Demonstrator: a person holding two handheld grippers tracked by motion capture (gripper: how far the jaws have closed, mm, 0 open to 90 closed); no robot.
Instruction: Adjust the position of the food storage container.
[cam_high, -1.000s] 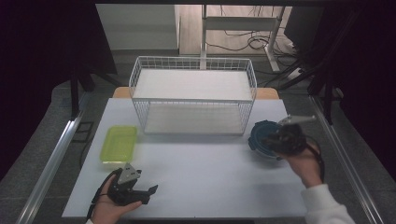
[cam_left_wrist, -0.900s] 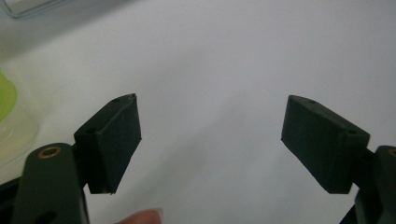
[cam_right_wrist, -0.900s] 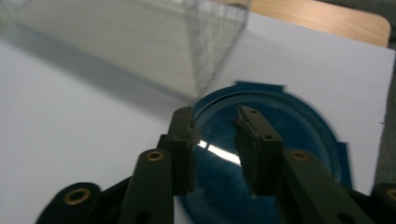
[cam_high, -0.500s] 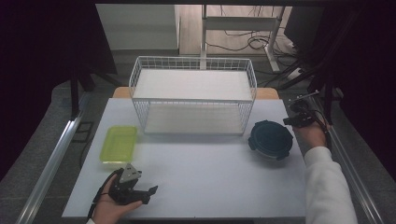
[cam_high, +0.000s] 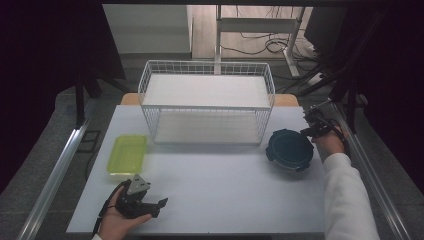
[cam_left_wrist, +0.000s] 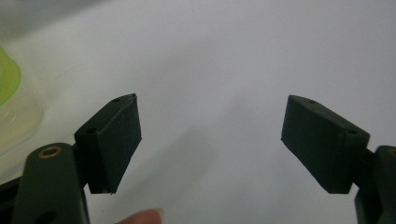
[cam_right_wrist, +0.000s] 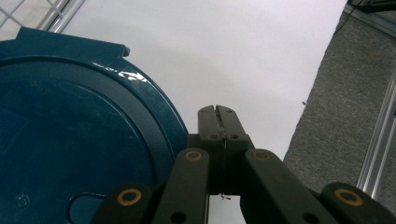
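A round dark blue lidded container (cam_high: 289, 149) sits on the white table at the right, in front of the basket's right corner. My right gripper (cam_high: 311, 125) hovers just beyond its far right rim, near the table's right edge. In the right gripper view its jaws (cam_right_wrist: 218, 109) are shut flat together with nothing between them, and the blue lid (cam_right_wrist: 70, 140) lies beside them at the left. My left gripper (cam_high: 160, 207) rests at the table's front left, open. Its jaws (cam_left_wrist: 210, 140) stand wide apart over bare table.
A white wire basket (cam_high: 206, 106) stands at the back middle of the table. A shallow lime-green container (cam_high: 128, 154) lies at the left, beyond my left gripper, its edge (cam_left_wrist: 9, 107) at the left of the left gripper view. Grey floor and a metal rail (cam_right_wrist: 378, 149) run past the table's right edge.
My right hand has left the top of the blue container and moved right and farther back, to its far right rim. The container stays put. The left hand has not moved.
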